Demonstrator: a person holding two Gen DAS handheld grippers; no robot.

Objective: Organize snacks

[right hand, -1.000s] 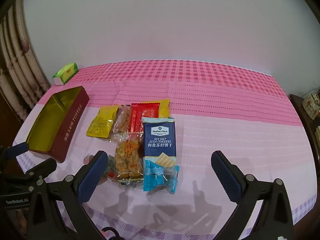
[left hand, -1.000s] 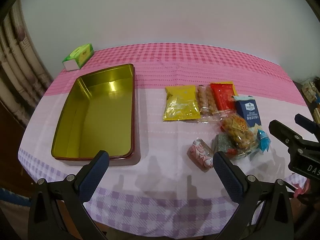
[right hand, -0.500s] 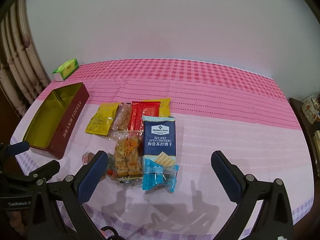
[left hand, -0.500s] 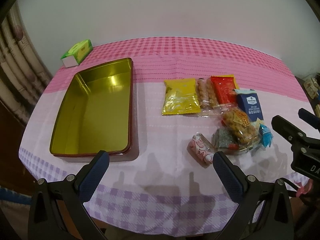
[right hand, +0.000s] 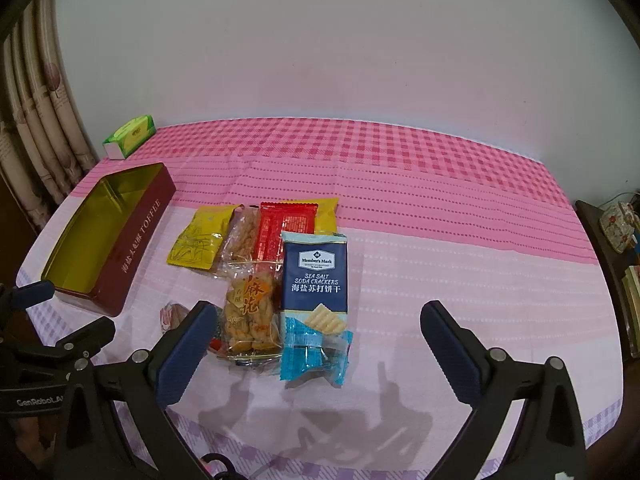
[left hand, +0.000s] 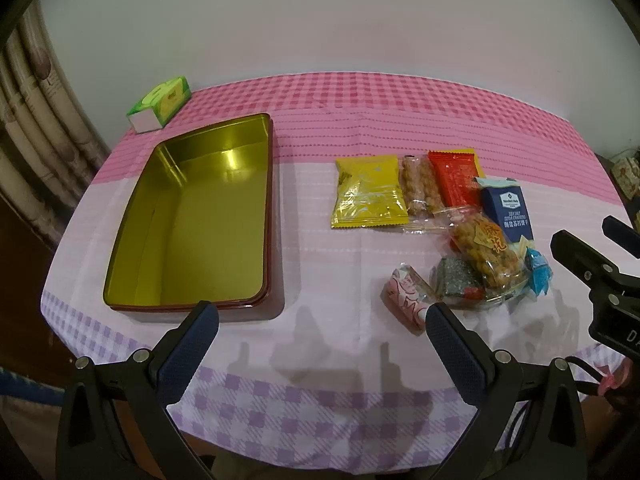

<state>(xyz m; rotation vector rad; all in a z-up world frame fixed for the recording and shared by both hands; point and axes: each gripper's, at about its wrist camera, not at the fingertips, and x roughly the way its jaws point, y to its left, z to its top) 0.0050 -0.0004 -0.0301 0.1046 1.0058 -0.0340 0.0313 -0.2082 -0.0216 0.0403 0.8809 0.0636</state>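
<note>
An open maroon tin (left hand: 192, 216) with a bare gold inside lies on the left of the pink checked table; the right wrist view shows it as the tin (right hand: 100, 236). Right of it sits a cluster of snack packets: a yellow packet (left hand: 370, 192), a red packet (left hand: 456, 176), a navy cracker pack (right hand: 314, 280), a twisted-dough bag (right hand: 250, 312), a blue candy wrapper (right hand: 316, 354) and a pink wrapped sweet (left hand: 406, 298). My left gripper (left hand: 318, 324) hovers open above the table's near edge, between tin and snacks. My right gripper (right hand: 318, 330) hangs open just in front of the snack cluster.
A green tissue box (left hand: 160, 106) stands at the far left corner behind the tin. Curtains hang at the left, a white wall runs behind the table. A dark side shelf with small items (right hand: 618, 228) stands off the table's right edge.
Both grippers have risen and drawn back slightly, so the table sits lower and smaller in view. Nothing on the table has moved; both stay open.
</note>
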